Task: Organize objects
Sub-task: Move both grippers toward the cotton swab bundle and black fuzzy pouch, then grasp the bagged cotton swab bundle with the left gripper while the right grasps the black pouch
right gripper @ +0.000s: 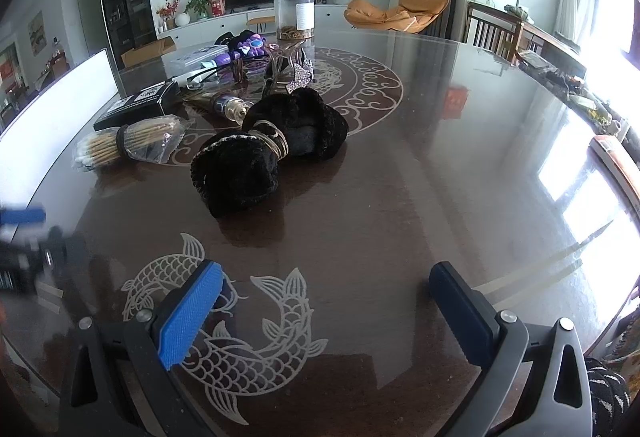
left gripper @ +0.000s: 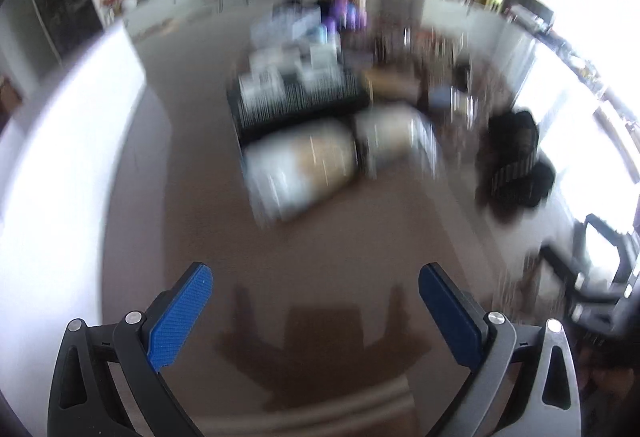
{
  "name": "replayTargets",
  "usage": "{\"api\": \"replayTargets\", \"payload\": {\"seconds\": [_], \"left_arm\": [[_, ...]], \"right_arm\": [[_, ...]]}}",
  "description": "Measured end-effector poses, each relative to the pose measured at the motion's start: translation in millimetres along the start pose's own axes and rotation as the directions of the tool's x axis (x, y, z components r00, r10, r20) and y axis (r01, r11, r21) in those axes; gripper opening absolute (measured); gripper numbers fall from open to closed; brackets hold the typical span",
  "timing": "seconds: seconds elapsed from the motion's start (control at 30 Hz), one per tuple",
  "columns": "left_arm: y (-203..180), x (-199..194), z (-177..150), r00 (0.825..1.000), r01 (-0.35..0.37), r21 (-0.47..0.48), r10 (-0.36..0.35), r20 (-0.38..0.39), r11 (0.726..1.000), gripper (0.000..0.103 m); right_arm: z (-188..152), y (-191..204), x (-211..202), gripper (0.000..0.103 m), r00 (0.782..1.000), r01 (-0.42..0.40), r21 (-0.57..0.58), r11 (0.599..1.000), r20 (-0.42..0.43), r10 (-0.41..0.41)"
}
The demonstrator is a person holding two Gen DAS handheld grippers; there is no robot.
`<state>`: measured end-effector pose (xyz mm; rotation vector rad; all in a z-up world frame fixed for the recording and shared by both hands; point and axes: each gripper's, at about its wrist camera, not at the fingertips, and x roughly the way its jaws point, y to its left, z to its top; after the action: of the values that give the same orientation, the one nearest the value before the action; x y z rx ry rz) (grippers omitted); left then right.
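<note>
Right claw (right gripper: 326,311) and left claw (left gripper: 316,311) gape wide, empty.

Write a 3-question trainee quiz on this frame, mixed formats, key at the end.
1. True or false: the right gripper is shut on the black fluffy hair accessory.
2. Multiple choice: what lies just left of the accessory in the right wrist view? A) a mug B) a plastic-wrapped bundle of sticks C) a laptop
3. Fill in: the clear jar stands at the ____ edge of the table, upright.

Key: 1 false, both the right gripper and the left gripper are open and hold nothing; 2 B; 3 far.
</note>
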<state>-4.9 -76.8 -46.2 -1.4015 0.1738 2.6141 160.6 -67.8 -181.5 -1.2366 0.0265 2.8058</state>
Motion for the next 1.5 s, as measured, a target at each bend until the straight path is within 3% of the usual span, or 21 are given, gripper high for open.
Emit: {"api": "replayTargets", "payload": {"seconds": [0.07, 0.17, 0.33, 0.43, 0.53, 0.67, 0.77, 0.9, 0.97, 1.03, 1.13, 1.2, 1.23, 1.3, 1.33, 1.37, 1.47, 1.5], "left_arm": [[9.2, 4.1, 15.2, 0.997, 0.012, 0.028, -0.013, 0.071, 1.0, 0.103], [10.9, 22.7, 23.8, 0.994, 0.05, 0.07, -0.057, 0.094, 0.996, 0.103], [10.0, 76.0, -5.5, 0.987, 0.157, 0.145, -0.151, -0.049, 0.977, 0.103], [16.5, 81.3, -24.9, 0.947, 0.318, 0.17, -0.303, -0.109, 0.933, 0.103], [31.6, 80.0, -52.9, 0.951, 0.308, 0.203, -0.294, -0.097, 0.929, 0.103], [72.8, 88.3, -67.4, 0.961, 0.275, 0.065, -0.273, -0.042, 0.959, 0.103], [94.7, 107.9, -65.2, 0.972, 0.222, 0.016, -0.22, -0.083, 0.975, 0.103], [100.8, 129.2, -91.3, 0.977, 0.164, 0.131, -0.142, -0.159, 0.978, 0.103], [108.4, 137.6, -104.2, 0.985, 0.135, 0.182, -0.113, -0.129, 0.974, 0.103], [124.5, 143.2, -122.5, 0.985, 0.14, 0.143, -0.123, -0.12, 0.98, 0.103], [151.4, 147.8, -159.6, 0.992, 0.121, 0.11, -0.118, -0.037, 0.986, 0.103], [171.7, 154.2, -175.1, 0.993, 0.114, 0.1, -0.11, -0.045, 0.988, 0.103], [164.5, 140.6, -189.2, 0.993, 0.112, 0.103, -0.107, -0.049, 0.988, 0.102], [155.6, 124.0, -201.0, 0.993, 0.114, 0.111, -0.114, -0.001, 0.987, 0.071], [157.4, 120.6, -211.4, 0.993, 0.11, 0.114, -0.112, 0.019, 0.987, 0.046], [168.6, 117.1, -225.1, 0.992, 0.119, 0.105, -0.122, 0.024, 0.987, 0.035], [215.0, 83.1, -268.1, 0.989, 0.138, 0.057, -0.141, 0.047, 0.989, 0.035], [213.8, 76.9, -268.3, 0.989, 0.136, 0.048, -0.138, 0.054, 0.99, 0.035]], "right_arm": [[0.2, 0.4, 0.5, 0.103, 1.0, 0.001, 0.0, 1.0, 0.005, -0.001], [1.9, 1.4, 2.0, 0.103, 1.0, 0.001, 0.0, 1.0, 0.008, -0.001], [1.9, 1.0, 2.1, 0.103, 1.0, -0.004, -0.003, 1.0, 0.003, 0.004], [2.7, 1.1, 3.0, 0.103, 1.0, -0.006, -0.006, 1.0, -0.004, 0.006], [3.6, 0.8, 4.3, 0.103, 1.0, -0.007, -0.007, 1.0, -0.006, 0.007], [2.3, 0.6, 5.0, 0.103, 1.0, -0.006, -0.006, 1.0, 0.01, 0.006], [1.1, 0.5, 4.8, 0.103, 1.0, -0.009, -0.009, 1.0, 0.022, 0.009], [1.0, -0.7, 4.0, 0.103, 0.999, -0.023, -0.023, 0.999, 0.024, 0.024], [-0.4, -2.9, 3.6, 0.103, 0.998, -0.044, -0.043, 0.998, 0.035, 0.045], [-1.0, -4.5, 3.3, 0.103, 0.998, -0.054, -0.05, 0.997, 0.035, 0.056], [-0.9, -4.8, 3.3, 0.103, 0.998, -0.056, -0.053, 0.997, 0.031, 0.058], [-0.9, -5.0, 2.8, 0.103, 0.998, -0.054, -0.052, 0.997, 0.03, 0.055], [-0.2, -5.4, 2.7, 0.103, 0.998, -0.05, -0.049, 0.998, 0.024, 0.051], [0.7, -8.4, 2.1, 0.103, 0.999, -0.037, -0.035, 0.999, 0.002, 0.037], [0.3, -10.5, 1.3, 0.103, 1.0, -0.029, -0.021, 0.999, -0.007, 0.029], [-0.1, -14.1, 0.0, 0.103, 0.999, -0.031, 0.001, 1.0, -0.014, 0.031], [6.1, -31.5, -6.0, 0.103, 0.996, -0.069, 0.131, 0.989, -0.043, 0.075], [11.7, -34.3, -6.7, 0.103, 0.995, -0.07, 0.167, 0.983, -0.056, 0.08]]}}
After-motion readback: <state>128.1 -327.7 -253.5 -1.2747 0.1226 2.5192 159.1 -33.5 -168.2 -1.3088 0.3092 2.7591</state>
